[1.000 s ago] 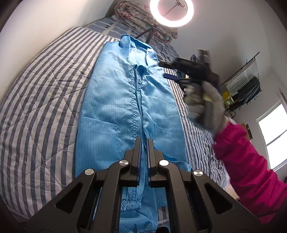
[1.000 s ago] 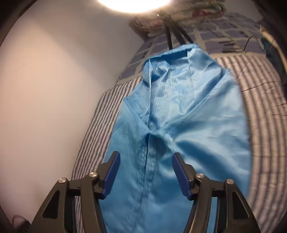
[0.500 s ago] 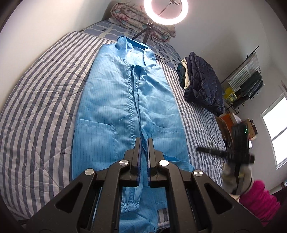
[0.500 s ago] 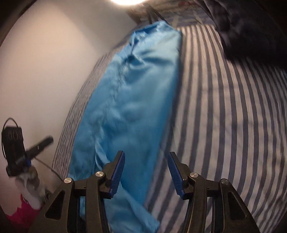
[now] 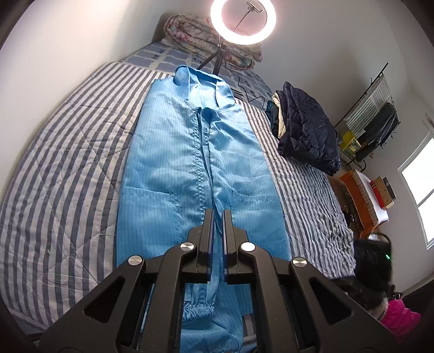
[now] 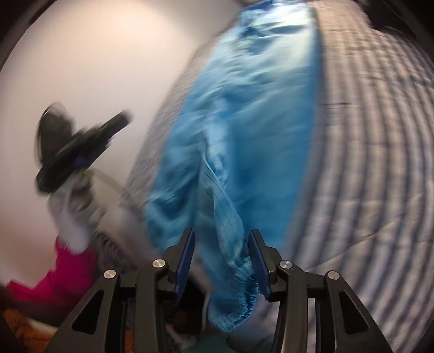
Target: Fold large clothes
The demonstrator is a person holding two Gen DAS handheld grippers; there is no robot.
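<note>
A long light-blue coverall [image 5: 195,168] lies flat along the striped bed [image 5: 67,163], collar at the far end and elastic cuffs nearest me. My left gripper [image 5: 217,214] hovers over its lower middle, shut with nothing held; the right wrist view shows it blurred in the air at the left [image 6: 81,152], in a gloved hand. My right gripper [image 6: 221,239] is at the near end of the coverall [image 6: 244,122]. Its jaws are closing, with a gathered leg cuff [image 6: 236,306] between them; the left pad stands clear of the cloth. This view is motion-blurred.
A dark blue jacket [image 5: 306,133] is piled on the bed's right side. At the head stand a ring light [image 5: 242,21] on a tripod and a folded quilt [image 5: 195,35]. A clothes rack [image 5: 374,108] and a pink sleeve [image 5: 398,317] are at the right.
My right gripper swept from over the collar end, along the bed's right side, to the leg cuff at the near end, and its jaws narrowed. The left gripper stayed put.
</note>
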